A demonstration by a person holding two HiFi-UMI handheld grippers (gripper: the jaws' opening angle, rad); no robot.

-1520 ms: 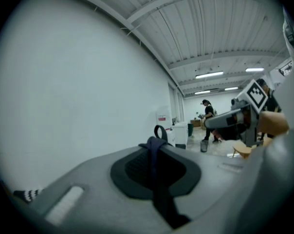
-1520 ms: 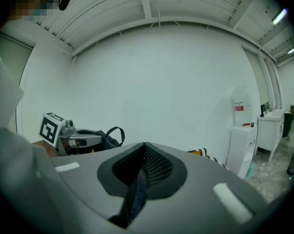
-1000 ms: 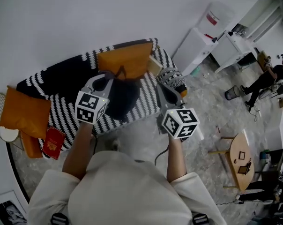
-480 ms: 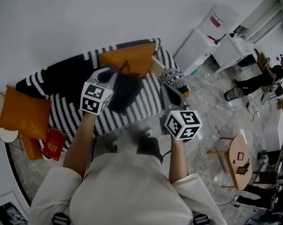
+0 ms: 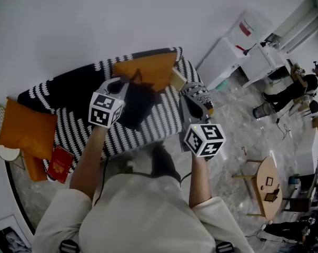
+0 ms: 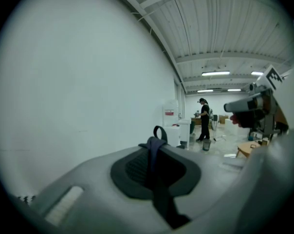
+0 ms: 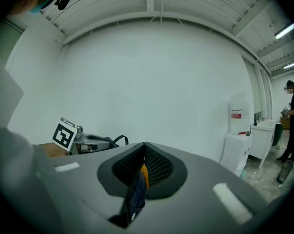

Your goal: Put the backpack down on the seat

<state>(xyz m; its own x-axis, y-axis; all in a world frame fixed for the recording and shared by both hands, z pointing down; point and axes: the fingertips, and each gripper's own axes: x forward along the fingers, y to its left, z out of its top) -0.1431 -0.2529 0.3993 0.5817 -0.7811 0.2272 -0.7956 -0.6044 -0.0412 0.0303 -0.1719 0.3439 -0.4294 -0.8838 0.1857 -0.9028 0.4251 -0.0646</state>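
The dark backpack [image 5: 136,102] hangs over the black-and-white striped sofa seat [image 5: 75,128], just in front of an orange cushion [image 5: 147,67]. My left gripper [image 5: 121,84] is shut on its dark strap [image 6: 156,152], which runs between the jaws in the left gripper view. To the right, my right gripper [image 5: 192,102] is shut on a dark strap with an orange edge [image 7: 137,186]. That strap leads to a patterned black-and-white piece [image 5: 197,93] at the sofa's right end. Whether the backpack's bottom touches the seat is hidden.
A second orange cushion [image 5: 26,126] and a red book [image 5: 59,163] lie at the sofa's left end. A white cabinet [image 5: 222,55] and a water dispenser [image 5: 248,25] stand to the right. A round wooden table [image 5: 269,181] is at the lower right, and a person [image 5: 301,86] is farther off.
Both grippers and the backpack have shifted a little towards the sofa's back. The grips have not changed.
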